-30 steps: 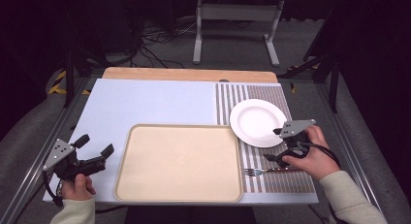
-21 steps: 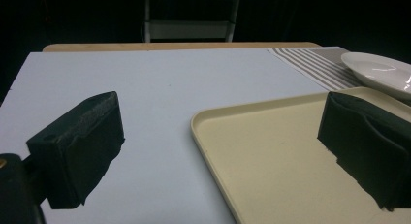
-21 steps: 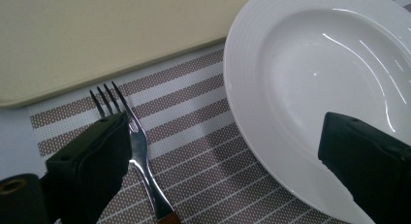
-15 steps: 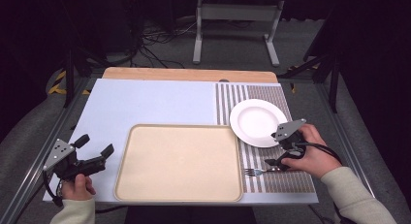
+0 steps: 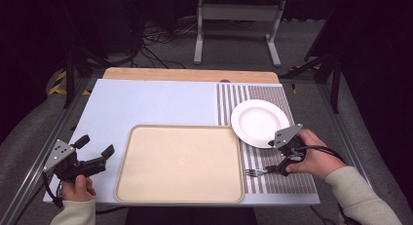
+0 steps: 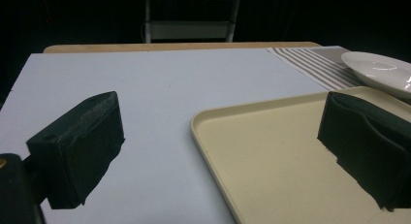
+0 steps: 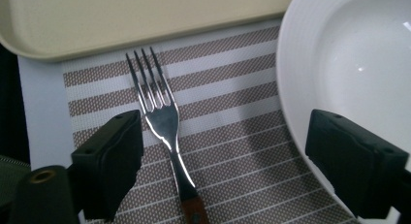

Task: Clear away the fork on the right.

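Observation:
A metal fork with a brown handle lies on the striped placemat, tines towards the beige tray. My right gripper is open just above it, one jaw on each side of the fork's neck, touching nothing. In the high view the right gripper hovers between the fork and the white plate. My left gripper is open and empty at the table's near left, beside the tray. In its own view the left gripper straddles the tray's corner.
The white plate sits right next to the right jaw. A pale blue mat covers the table's left and middle, with a wooden strip along the far edge. Metal rails run down both table sides.
My right gripper has shifted a little left from the plate's edge and now sits over the fork. The left gripper has not moved.

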### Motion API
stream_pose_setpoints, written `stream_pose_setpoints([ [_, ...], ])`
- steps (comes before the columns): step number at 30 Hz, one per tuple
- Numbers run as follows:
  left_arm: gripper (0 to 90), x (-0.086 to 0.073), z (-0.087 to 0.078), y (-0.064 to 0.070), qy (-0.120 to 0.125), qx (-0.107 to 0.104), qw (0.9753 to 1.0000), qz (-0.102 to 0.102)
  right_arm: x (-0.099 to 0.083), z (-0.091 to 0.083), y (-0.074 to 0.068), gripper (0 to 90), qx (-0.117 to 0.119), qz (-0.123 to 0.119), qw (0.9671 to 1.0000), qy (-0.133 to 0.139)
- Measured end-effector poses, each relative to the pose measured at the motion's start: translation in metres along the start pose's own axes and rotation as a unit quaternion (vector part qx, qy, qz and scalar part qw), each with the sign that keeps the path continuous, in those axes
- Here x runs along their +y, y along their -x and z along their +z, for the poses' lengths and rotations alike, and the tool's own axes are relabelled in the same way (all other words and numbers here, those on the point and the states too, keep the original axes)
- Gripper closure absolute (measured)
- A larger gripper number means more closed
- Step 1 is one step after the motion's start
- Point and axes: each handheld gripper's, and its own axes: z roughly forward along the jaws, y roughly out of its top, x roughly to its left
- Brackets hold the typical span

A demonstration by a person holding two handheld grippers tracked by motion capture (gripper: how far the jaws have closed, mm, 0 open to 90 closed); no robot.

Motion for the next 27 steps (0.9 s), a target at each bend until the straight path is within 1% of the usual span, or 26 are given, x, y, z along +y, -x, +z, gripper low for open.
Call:
stream_pose_setpoints([
  [3,3.2,0.0,0.0,0.0,0.001,0.002,1.0,-0.001,-0.003,0.005,-0.001,19.8,0.012,-0.009,0.9997,-0.02],
  [4,3.2,0.0,0.0,0.0,0.001,0.002,1.0,-0.001,-0.003,0.005,-0.001,19.8,0.012,-0.009,0.9997,-0.02],
  [5,3.2,0.0,0.0,0.0,0.0,0.001,1.0,-0.001,-0.004,0.007,-0.002,21.0,0.015,-0.008,0.9995,-0.026],
  [8,3.2,0.0,0.0,0.0,0.001,0.001,1.0,0.0,-0.006,0.01,-0.004,25.6,0.032,0.004,0.9987,-0.04],
  [10,3.2,0.0,0.0,0.0,-0.001,0.0,1.0,0.0,-0.007,0.013,-0.004,26.5,0.038,-0.003,0.9983,-0.044],
  [13,3.1,0.0,0.0,0.0,0.0,0.0,1.0,-0.001,-0.009,0.017,-0.006,31.4,0.048,-0.006,0.9967,-0.065],
  [14,3.2,0.0,0.0,0.0,0.0,0.0,1.0,-0.001,-0.009,0.017,-0.006,31.4,0.048,-0.006,0.9967,-0.065],
  [16,3.2,0.0,0.0,0.0,0.0,-0.001,1.0,-0.002,-0.01,0.02,-0.007,32.0,0.054,-0.002,0.9956,-0.076],
  [17,3.2,0.0,0.001,0.0,-0.001,-0.001,1.0,-0.001,-0.01,0.021,-0.007,32.8,0.059,-0.003,0.9954,-0.076],
  [18,3.2,0.0,0.001,0.0,-0.001,-0.001,1.0,-0.002,-0.011,0.022,-0.006,34.0,0.06,-0.006,0.9952,-0.077],
  [19,3.2,0.0,0.001,0.0,-0.001,-0.001,1.0,-0.002,-0.011,0.023,-0.007,36.7,0.063,-0.005,0.9943,-0.086],
  [20,3.2,0.0,0.0,0.0,-0.001,-0.002,1.0,-0.001,-0.011,0.023,-0.007,38.1,0.065,-0.008,0.994,-0.088],
  [21,3.2,0.0,0.001,0.0,-0.001,-0.001,1.0,-0.001,-0.011,0.024,-0.008,40.7,0.068,-0.01,0.9928,-0.098],
  [22,3.2,0.0,0.001,0.0,-0.001,-0.001,1.0,-0.001,-0.011,0.024,-0.008,40.7,0.068,-0.01,0.9928,-0.098],
  [23,3.2,0.0,0.001,0.0,-0.002,-0.002,1.0,-0.001,-0.01,0.026,-0.007,45.1,0.072,-0.025,0.9913,-0.107],
  [24,3.2,0.0,0.001,0.0,-0.002,-0.002,1.0,-0.001,-0.01,0.026,-0.007,45.1,0.072,-0.025,0.9913,-0.107],
  [25,3.2,0.0,0.001,0.0,-0.001,-0.002,1.0,-0.002,-0.01,0.026,-0.007,46.6,0.074,-0.031,0.9904,-0.112],
  [26,3.2,0.0,0.001,0.0,-0.001,-0.002,1.0,-0.002,-0.009,0.026,-0.007,48.3,0.077,-0.032,0.9896,-0.118],
  [27,3.2,-0.001,0.001,0.0,0.0,-0.003,1.0,-0.002,-0.008,0.026,-0.007,51.4,0.078,-0.036,0.9894,-0.116],
])
